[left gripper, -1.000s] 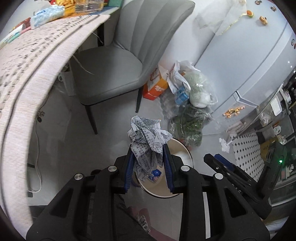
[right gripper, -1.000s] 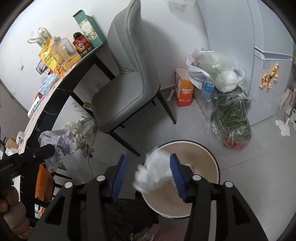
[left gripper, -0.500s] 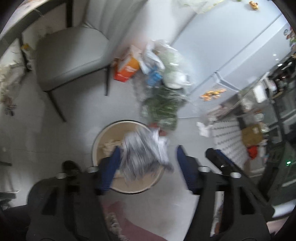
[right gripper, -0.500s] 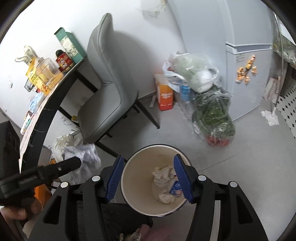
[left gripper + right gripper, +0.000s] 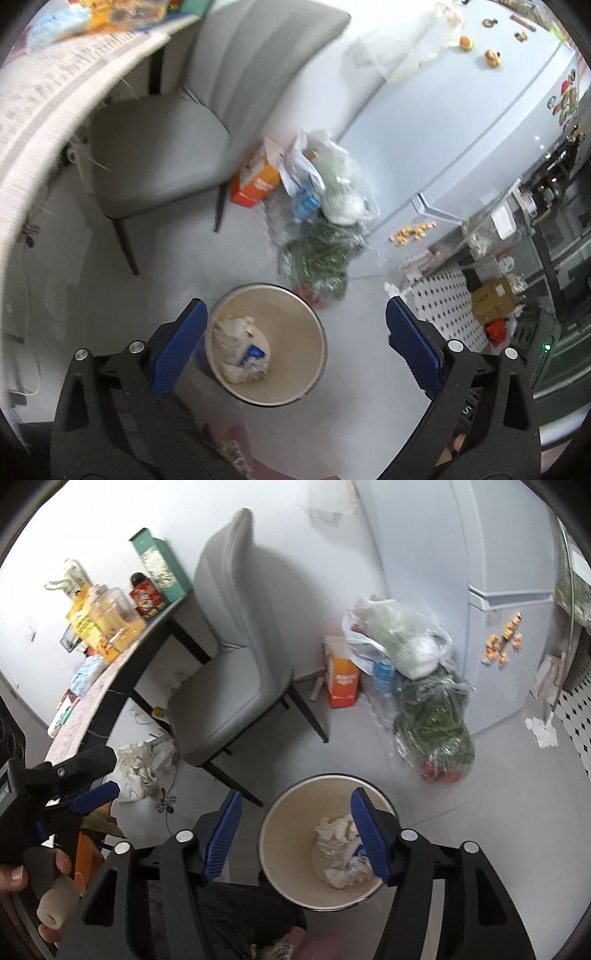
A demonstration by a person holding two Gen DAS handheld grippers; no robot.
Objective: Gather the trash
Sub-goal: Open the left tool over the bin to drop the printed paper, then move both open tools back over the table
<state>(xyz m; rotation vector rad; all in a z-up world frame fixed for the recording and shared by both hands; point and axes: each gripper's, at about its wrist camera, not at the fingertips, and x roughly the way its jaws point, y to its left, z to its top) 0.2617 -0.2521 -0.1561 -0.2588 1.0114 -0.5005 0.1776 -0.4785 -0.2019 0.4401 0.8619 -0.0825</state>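
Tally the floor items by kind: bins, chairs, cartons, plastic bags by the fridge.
Bins: 1, the waste bin, crumpled paper inside
Chairs: 1, the grey chair
Cartons: 1, the orange carton
Plastic bags: 2, the white bag and the bag of greens
Total: 5
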